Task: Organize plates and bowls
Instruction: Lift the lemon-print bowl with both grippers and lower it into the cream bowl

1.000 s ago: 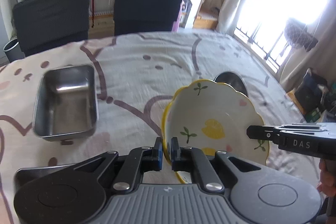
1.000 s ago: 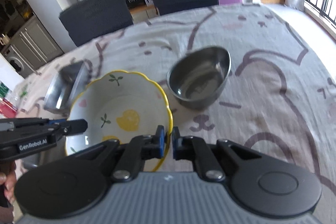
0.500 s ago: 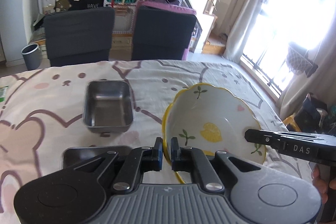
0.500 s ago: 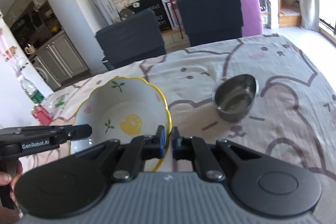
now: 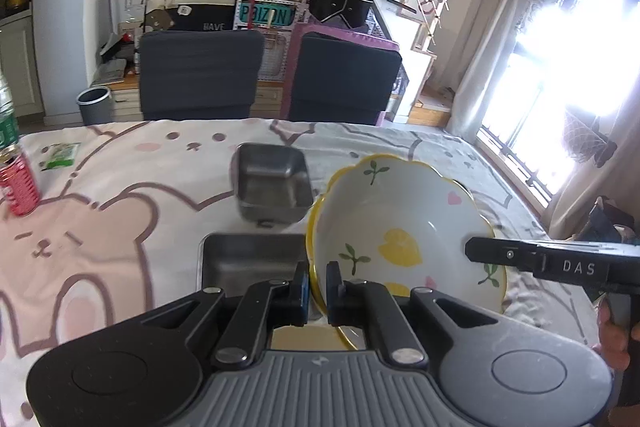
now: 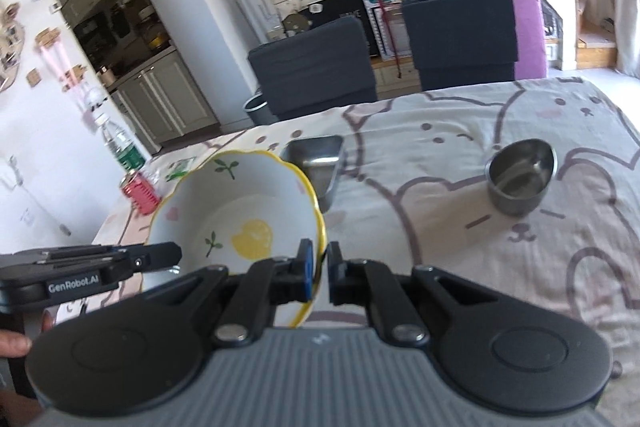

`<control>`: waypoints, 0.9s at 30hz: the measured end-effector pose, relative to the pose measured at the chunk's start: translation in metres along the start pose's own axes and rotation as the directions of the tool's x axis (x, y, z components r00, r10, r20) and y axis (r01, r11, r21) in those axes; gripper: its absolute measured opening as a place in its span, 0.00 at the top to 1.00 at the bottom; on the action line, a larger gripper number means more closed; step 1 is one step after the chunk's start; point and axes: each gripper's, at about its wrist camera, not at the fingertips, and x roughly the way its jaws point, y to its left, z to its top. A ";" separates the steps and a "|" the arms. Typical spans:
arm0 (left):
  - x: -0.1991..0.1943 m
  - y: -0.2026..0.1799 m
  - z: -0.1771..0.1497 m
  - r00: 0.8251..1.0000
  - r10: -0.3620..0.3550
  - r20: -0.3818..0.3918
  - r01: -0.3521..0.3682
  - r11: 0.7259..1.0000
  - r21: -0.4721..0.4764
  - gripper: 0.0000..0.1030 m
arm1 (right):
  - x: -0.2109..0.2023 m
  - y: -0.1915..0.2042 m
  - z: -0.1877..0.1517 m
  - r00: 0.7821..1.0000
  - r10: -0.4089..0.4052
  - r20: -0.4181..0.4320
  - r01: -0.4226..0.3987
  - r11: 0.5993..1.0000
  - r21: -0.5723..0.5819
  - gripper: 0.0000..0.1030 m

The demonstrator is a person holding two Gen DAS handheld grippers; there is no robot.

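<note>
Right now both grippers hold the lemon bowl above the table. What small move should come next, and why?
Probably carry the lemon bowl a little left and lower it toward the flat steel tray. The left gripper and right gripper each pinch its rim on opposite sides, and the tray lies just beside and below it.
</note>
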 end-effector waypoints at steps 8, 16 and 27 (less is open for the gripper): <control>-0.021 0.024 -0.030 1.000 0.014 -0.004 -0.015 0.999 -0.052 0.92 | 0.009 0.024 -0.019 0.998 0.044 -0.042 -0.046 0.998 -0.044 0.92; -0.018 0.038 -0.058 0.998 0.013 -0.066 -0.016 0.999 -0.049 0.91 | 0.016 0.043 -0.038 0.991 0.046 -0.124 -0.058 0.994 -0.093 0.91; -0.006 0.051 -0.077 0.987 0.019 -0.161 -0.026 0.999 -0.038 0.91 | 0.042 0.052 -0.066 0.964 0.010 -0.264 -0.047 0.990 -0.134 0.90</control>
